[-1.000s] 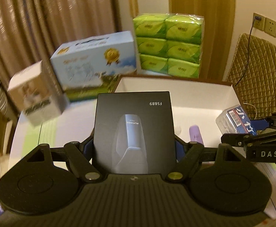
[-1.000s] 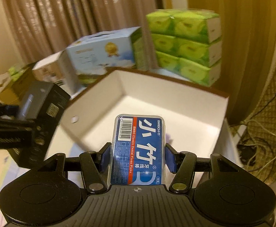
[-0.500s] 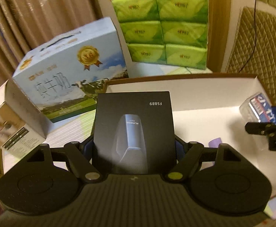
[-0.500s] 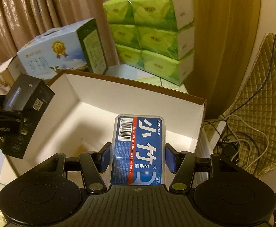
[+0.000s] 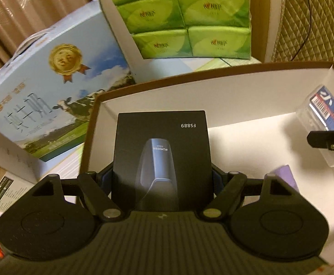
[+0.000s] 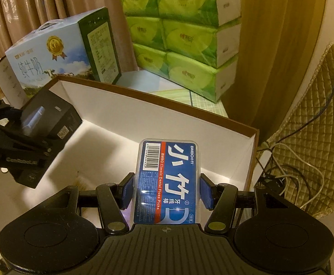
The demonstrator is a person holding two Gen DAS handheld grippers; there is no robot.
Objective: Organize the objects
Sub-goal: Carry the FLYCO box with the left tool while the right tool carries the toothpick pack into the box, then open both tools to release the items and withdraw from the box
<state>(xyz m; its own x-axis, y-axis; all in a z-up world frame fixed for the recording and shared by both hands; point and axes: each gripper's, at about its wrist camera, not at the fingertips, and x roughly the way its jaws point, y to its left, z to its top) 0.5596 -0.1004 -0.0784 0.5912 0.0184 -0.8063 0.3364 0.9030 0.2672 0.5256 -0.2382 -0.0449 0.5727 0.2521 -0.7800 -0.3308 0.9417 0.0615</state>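
Both grippers advanced over white box [image 6: 157,105]; left fingers [image 5: 107,176] clamp black carton [image 5: 161,151], right fingers [image 6: 205,192] floss case [image 6: 167,181].

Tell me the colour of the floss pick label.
Blue floss pick label, red stripe; right wrist view.

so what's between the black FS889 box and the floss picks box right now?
Only bare white floor of the open box. The right wrist view shows the black FS889 box and floss picks box both held over it, apart.
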